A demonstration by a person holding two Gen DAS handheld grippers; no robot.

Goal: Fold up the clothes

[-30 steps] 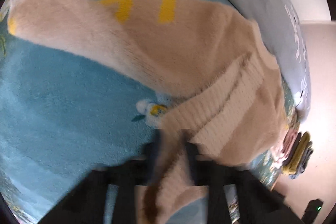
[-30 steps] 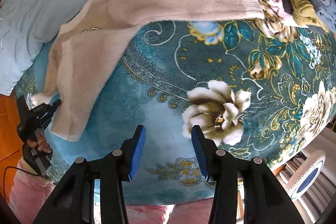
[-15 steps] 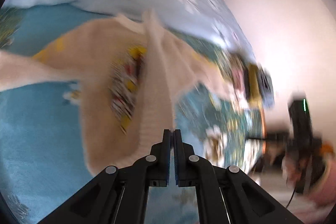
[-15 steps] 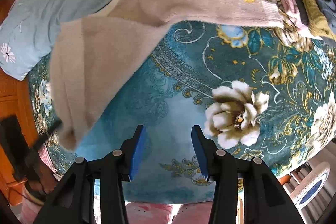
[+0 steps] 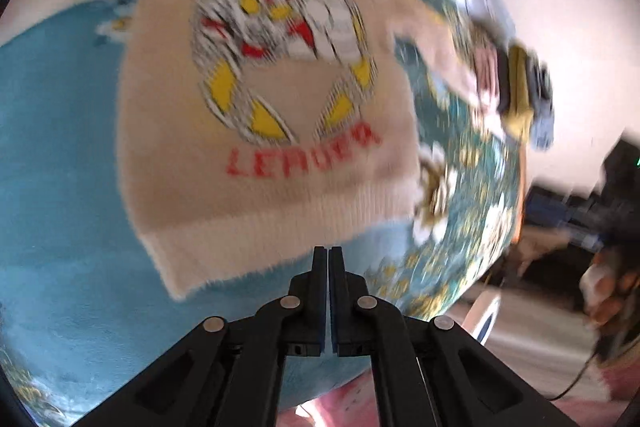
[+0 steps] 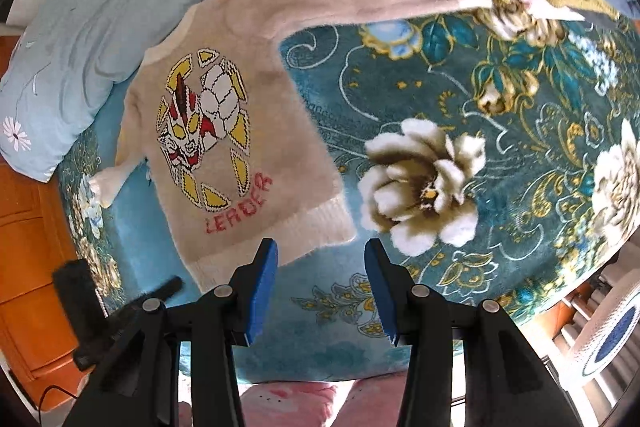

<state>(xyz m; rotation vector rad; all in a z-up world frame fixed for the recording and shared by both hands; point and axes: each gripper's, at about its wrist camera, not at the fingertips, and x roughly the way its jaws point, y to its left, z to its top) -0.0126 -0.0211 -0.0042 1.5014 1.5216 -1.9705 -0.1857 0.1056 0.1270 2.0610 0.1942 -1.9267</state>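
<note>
The beige sweater (image 6: 224, 131) is spread print-up on the floral blanket (image 6: 460, 87), its body running from the collar at 11 o'clock to the hem just ahead of the right gripper (image 6: 320, 263), one sleeve stretched toward 1 o'clock. The right gripper is held spread and empty. The left gripper (image 5: 328, 259) is pressed together on nothing, the hem lying just beyond at 12 o'clock, so both are judged equally near.

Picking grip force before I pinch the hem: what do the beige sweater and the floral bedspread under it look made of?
Sweater: looks like a fuzzy, brushed knit, matte, with a hazy nap along its edges and a ribbed paler hem; the figure design seems knitted in, judging by its stepped outlines. Bedspread: seemingly plush fleece with a printed flower pattern and a soft sheen. The fibre of either cannot be told.
</note>
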